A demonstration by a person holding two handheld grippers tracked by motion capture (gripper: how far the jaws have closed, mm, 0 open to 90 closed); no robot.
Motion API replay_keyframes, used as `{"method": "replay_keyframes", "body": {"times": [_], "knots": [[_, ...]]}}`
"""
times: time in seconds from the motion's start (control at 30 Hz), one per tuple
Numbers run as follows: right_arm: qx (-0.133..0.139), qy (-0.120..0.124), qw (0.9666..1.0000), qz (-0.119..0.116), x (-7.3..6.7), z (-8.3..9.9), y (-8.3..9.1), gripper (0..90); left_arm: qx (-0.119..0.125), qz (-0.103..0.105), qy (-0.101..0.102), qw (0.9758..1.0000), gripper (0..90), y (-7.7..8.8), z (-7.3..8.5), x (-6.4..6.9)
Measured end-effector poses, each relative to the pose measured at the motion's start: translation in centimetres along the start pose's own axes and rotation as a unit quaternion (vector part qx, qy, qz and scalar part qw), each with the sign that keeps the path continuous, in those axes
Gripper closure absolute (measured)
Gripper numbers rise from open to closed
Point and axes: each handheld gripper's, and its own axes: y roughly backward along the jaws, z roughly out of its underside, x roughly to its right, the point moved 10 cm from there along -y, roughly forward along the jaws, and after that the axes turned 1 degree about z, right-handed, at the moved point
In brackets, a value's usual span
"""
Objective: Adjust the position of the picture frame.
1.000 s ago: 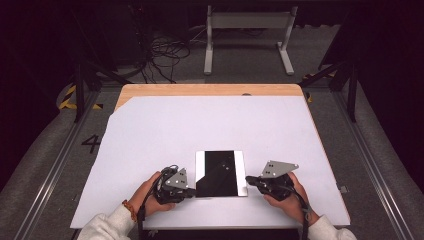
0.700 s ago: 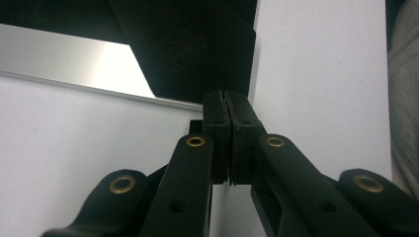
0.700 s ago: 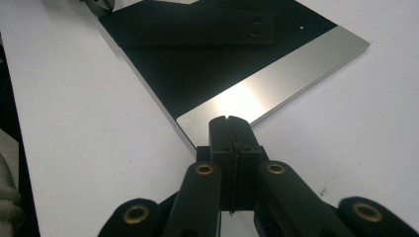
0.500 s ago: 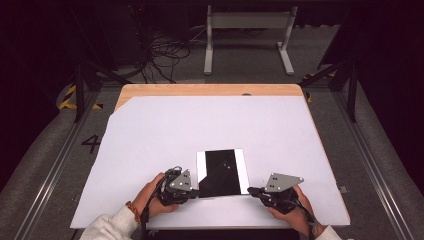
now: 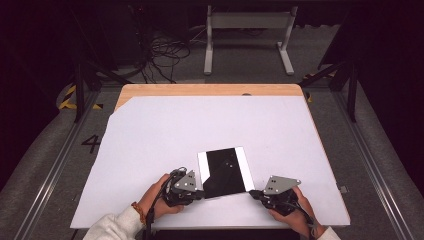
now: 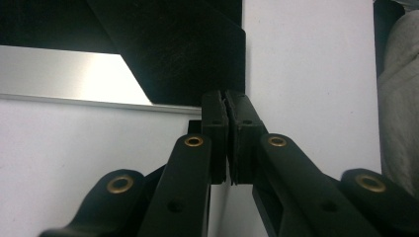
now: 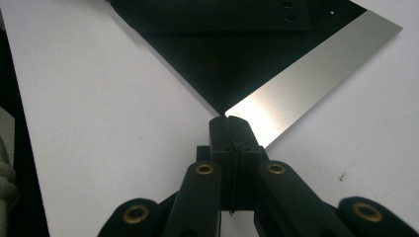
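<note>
Near frame bottom, left gripper (image 5: 200, 192) and right gripper (image 5: 254, 192), each pinching a near corner of the sheet (image 5: 225, 172).

A matt black sheet (image 5: 223, 172) is flanked by glossy, metallic strips (image 6: 64, 74). The table (image 5: 210, 90) is edged in wood and covered in smooth white.

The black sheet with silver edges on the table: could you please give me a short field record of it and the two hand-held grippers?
object: black sheet with silver side strips, flat on white table cover
left hand-held gripper: shut, at sheet's near left corner
right hand-held gripper: shut, at sheet's near right corner
grip on sheet: cannot tell
</note>
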Motion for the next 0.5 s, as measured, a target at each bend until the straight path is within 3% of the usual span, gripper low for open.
{"method": "replay_keyframes", "body": {"times": [0.5], "knots": [[0.003,-0.004,0.9993,0.036,1.4,-0.1,-0.2,90.0,0.004,0.009,-0.01,0.9999,86.5,-0.7,-0.9,0.6]]}}
